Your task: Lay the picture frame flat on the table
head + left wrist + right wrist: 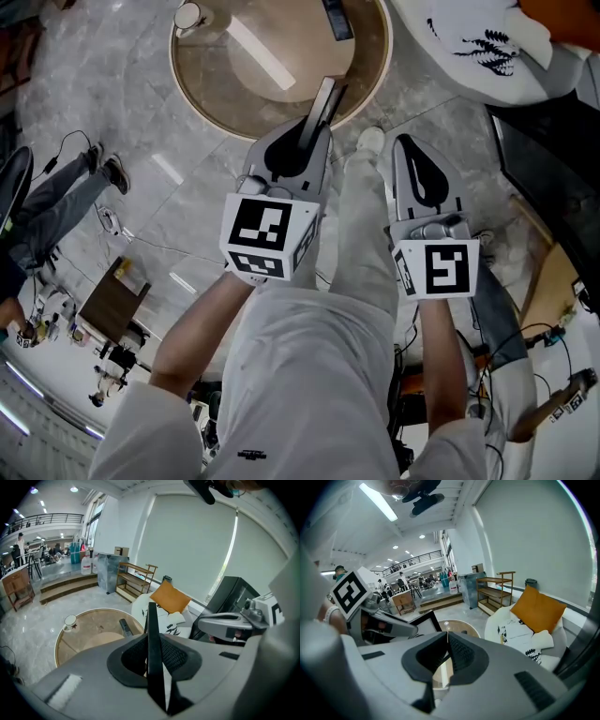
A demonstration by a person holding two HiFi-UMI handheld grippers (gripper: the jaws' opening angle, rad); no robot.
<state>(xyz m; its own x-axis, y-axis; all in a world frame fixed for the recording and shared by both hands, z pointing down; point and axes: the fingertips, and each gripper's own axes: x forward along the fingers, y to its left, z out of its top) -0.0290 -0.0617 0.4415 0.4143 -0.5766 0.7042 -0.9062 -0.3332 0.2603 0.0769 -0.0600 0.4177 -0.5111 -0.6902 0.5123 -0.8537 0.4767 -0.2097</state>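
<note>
The picture frame (325,97) is a thin black-edged panel held edge-on in the air above the person's legs. My left gripper (317,129) is shut on its lower part; in the left gripper view the frame (153,620) stands upright between the pads. My right gripper (405,142) hangs beside it to the right, shut, with nothing between its tips (447,637). From the right gripper view the frame (423,622) shows at the left, clear of my right jaws. The round wooden table (202,89) lies ahead, beyond both grippers.
On the table stand a white cup (188,16) at the left rim and a dark remote-like bar (337,19). A white armchair with a printed cushion (487,42) and an orange cushion (536,609) sits right of the table. A seated person's legs (66,192) are at the left.
</note>
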